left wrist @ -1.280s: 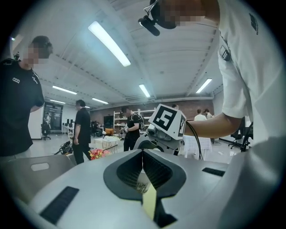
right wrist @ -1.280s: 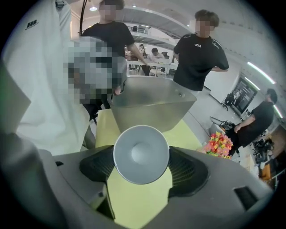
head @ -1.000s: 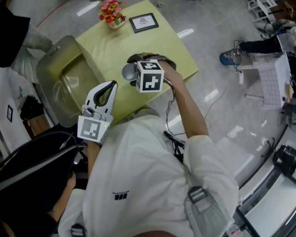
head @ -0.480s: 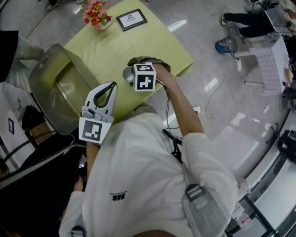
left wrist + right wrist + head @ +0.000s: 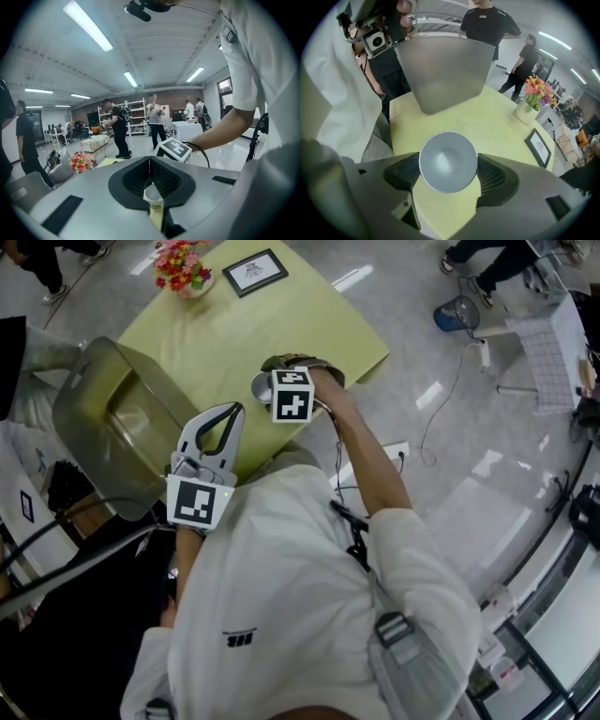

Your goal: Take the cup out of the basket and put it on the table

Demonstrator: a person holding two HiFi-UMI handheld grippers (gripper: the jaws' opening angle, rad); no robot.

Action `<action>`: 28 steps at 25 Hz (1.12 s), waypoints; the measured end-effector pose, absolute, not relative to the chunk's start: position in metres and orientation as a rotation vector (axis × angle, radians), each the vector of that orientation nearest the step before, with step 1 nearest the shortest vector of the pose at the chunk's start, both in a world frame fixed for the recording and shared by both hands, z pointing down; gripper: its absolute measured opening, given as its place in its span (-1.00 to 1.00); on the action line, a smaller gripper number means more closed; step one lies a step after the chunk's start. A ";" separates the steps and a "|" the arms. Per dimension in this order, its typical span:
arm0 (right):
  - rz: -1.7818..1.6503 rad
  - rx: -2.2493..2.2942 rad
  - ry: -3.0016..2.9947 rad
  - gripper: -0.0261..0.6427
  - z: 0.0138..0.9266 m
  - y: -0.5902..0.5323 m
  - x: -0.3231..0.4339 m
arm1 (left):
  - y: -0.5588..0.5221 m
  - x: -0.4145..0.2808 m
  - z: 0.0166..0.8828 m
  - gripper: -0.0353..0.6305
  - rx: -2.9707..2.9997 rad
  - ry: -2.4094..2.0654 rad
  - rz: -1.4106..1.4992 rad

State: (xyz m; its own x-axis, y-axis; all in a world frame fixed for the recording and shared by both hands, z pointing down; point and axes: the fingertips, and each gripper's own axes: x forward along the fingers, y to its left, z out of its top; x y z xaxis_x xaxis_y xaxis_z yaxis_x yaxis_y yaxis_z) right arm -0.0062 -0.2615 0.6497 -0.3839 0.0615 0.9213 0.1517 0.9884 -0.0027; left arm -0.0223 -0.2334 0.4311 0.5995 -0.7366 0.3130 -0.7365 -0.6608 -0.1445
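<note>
Right gripper (image 5: 448, 168) clamps the plain grey round cup (image 5: 448, 161), centre frame, over the pale yellow-green table (image 5: 497, 122). Plan: seat base flat, then release. Left gripper (image 5: 150, 160) closed, empty.

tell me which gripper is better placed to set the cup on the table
Right. The right gripper grips the cup over the yellow table, so it likely only has to lower and let go. The left gripper is shut on nothing, back at the table's near edge by the basket.
</note>
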 end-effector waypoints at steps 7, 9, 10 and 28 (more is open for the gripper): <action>-0.086 -0.129 -1.949 0.18 0.661 -0.265 0.002 | -0.239 -0.017 0.431 -0.86 -2.813 1.265 -0.579; -0.087 -0.125 -1.944 0.18 0.664 -0.265 0.004 | -0.238 -0.015 0.432 -0.86 -2.810 1.253 -0.593; -0.089 -0.123 -1.941 0.18 0.665 -0.265 0.005 | -0.238 -0.015 0.432 -0.86 -2.809 1.249 -0.597; -0.080 -0.140 -1.970 0.23 0.675 -0.256 0.004 | -0.235 -0.015 0.432 -0.86 -2.810 1.243 -0.588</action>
